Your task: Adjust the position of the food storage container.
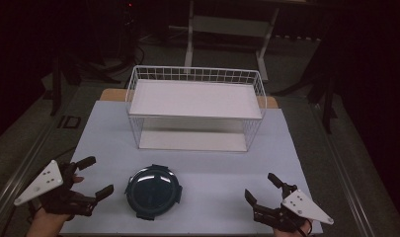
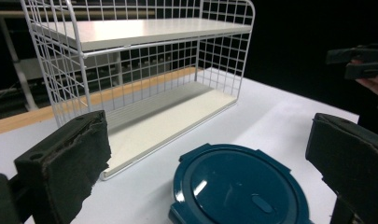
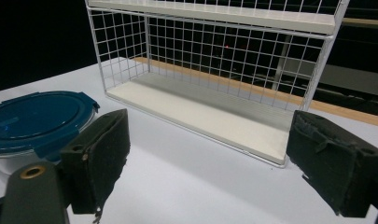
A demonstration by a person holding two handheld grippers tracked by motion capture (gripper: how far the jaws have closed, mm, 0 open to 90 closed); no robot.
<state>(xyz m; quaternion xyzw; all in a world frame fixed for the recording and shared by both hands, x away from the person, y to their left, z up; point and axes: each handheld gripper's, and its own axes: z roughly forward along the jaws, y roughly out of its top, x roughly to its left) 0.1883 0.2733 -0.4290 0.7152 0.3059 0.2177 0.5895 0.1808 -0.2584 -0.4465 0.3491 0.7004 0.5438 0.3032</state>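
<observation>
Two hand-held grippers rest wide apart at the near edge of a white table, with a round container between them and a wire shelf rack behind.

The left gripper (image 1: pixel 95 177) sits at the table's (image 1: pixel 108 133) near left corner, its jaws spread wide and holding nothing; the left gripper view looks between them at the round container with a dark blue clip-on lid (image 1: pixel 153 191), which stands on the table near the near edge, a little left of centre and just beside that gripper. The right gripper (image 1: pixel 261 186) lies at the near right corner, jaws likewise wide and empty, well apart from the container. The white two-tier wire shelf rack (image 1: pixel 195 107) stands upright along the far edge, both of its white shelves bare.
</observation>
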